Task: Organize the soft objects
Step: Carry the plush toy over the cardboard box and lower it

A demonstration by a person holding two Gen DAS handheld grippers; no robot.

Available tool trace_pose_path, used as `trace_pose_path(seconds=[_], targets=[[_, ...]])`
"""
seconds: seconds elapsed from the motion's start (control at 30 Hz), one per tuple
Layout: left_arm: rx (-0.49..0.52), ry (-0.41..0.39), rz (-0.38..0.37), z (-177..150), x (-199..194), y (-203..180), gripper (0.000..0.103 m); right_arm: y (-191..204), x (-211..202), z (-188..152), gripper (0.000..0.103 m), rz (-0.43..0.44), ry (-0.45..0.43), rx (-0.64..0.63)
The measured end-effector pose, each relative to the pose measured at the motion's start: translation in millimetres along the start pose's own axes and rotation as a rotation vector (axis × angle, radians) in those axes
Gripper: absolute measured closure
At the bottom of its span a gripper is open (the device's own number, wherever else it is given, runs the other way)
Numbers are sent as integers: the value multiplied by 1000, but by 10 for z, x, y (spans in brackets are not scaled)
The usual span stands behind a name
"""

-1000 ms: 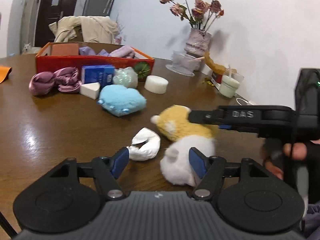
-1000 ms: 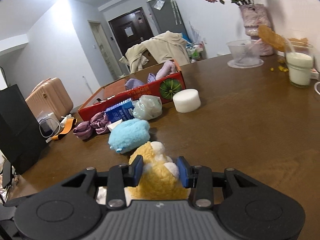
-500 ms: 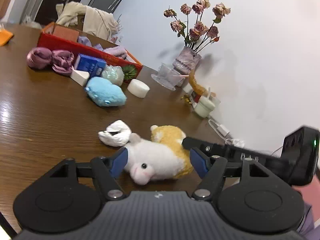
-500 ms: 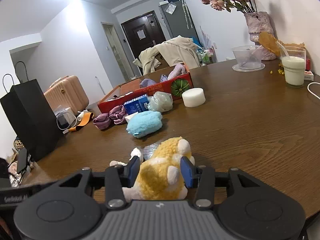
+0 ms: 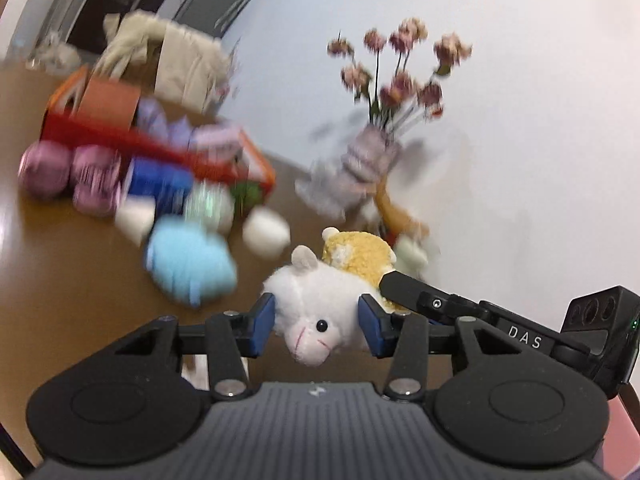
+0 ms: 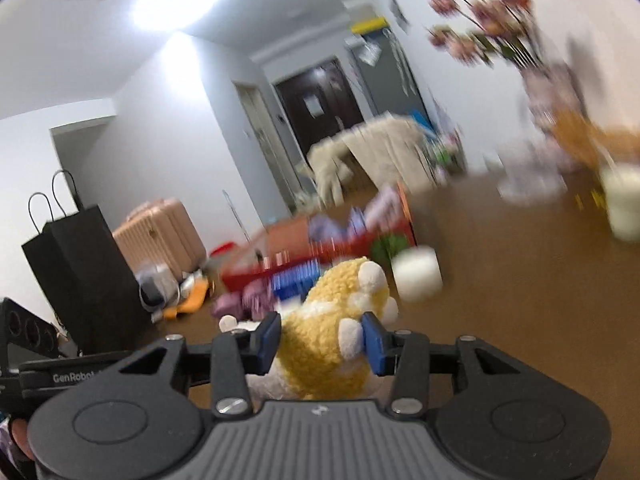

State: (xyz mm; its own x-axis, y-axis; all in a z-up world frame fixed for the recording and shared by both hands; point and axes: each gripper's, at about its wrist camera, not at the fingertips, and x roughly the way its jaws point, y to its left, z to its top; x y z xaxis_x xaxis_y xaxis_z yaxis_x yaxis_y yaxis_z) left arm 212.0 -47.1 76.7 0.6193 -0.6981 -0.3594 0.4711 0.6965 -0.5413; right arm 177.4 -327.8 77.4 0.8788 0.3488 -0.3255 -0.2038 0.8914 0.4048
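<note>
both my tongs are clamped on the plush toy [image 5: 320,304], left gripper [image 5: 316,326] just squeezed its white head, right gripper [image 6: 322,340] has the yellow end; it's off the table [image 5: 72,280]; red box [image 5: 160,148] already holds some, blue plush [image 5: 188,264] and others still outside

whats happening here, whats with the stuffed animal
A person holds a gripper in each hand, and both are clamped on one plush toy above the brown table. The left gripper, whose jaws have just been closing, pinches its white head; the right gripper grips its yellow body. Other soft things, such as a blue plush, lie beside a red box that already holds a few.
</note>
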Motion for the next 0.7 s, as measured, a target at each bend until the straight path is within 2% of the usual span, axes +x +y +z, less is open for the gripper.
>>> trace_pose_path(seconds=[0.17, 0.33, 0.5, 0.6, 0.7], targets=[[26, -77, 87, 802, 510, 158, 57, -91, 864, 759, 60, 41, -6, -34], [-21, -56, 146, 1449, 1191, 599, 57, -275, 1898, 1303, 60, 45, 71, -30], [-68, 17, 203, 1597, 1759, 1000, 57, -529, 2695, 1377, 60, 3, 166, -21], [-57, 79, 219, 1556, 1970, 1099, 57, -615, 2864, 1283, 59, -43, 203, -35], [-20, 120, 213, 1497, 2106, 1086, 57, -602, 2873, 1195, 57, -100, 212, -120]])
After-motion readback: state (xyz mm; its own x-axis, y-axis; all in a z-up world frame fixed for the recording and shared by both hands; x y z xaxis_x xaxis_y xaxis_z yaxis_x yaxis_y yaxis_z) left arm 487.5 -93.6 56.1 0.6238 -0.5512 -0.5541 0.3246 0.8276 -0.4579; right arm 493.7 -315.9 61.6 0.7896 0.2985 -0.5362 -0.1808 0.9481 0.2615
